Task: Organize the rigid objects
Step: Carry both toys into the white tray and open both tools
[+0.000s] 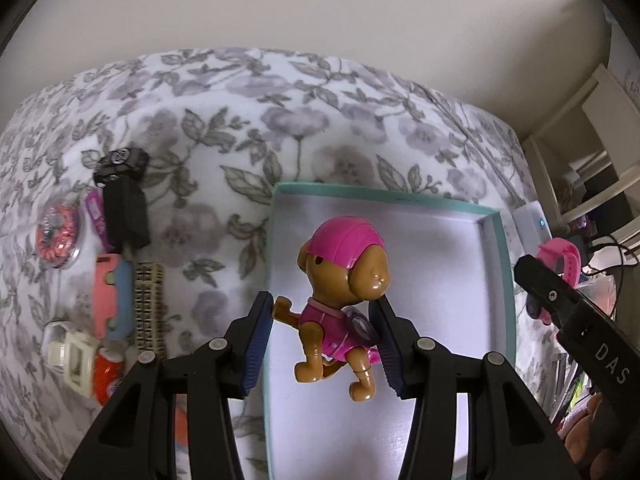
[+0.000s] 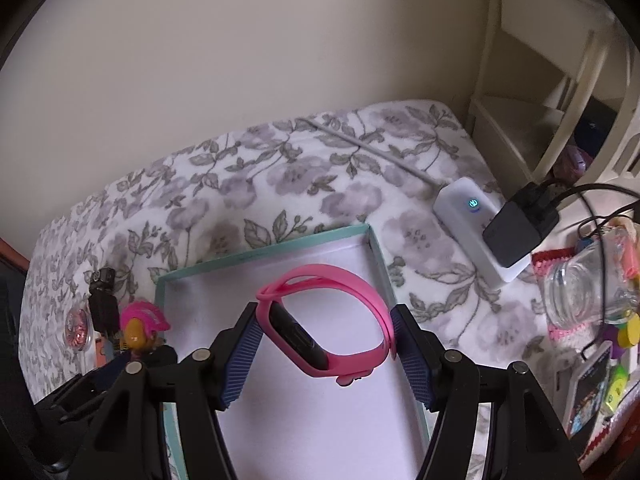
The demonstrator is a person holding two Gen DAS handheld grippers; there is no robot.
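Observation:
My left gripper (image 1: 326, 312) is shut on a brown toy dog (image 1: 340, 300) with a pink cap and vest, held above the left side of a teal-rimmed white box (image 1: 496, 248). My right gripper (image 2: 326, 320) is shut on a pink fitness band (image 2: 332, 312), held above the same box (image 2: 264, 249). The right gripper (image 1: 560, 312) with the band (image 1: 560, 258) shows at the right in the left wrist view. The dog (image 2: 142, 326) shows at the left in the right wrist view.
The box lies on a floral blanket (image 1: 240, 120). Left of it lie several small toys: a black toy car (image 1: 120, 162), a round pink case (image 1: 58, 232), a pink and blue toy (image 1: 114, 300). At right are a white power strip (image 2: 468, 220), a glass jar (image 2: 580, 288) and shelves (image 2: 532, 80).

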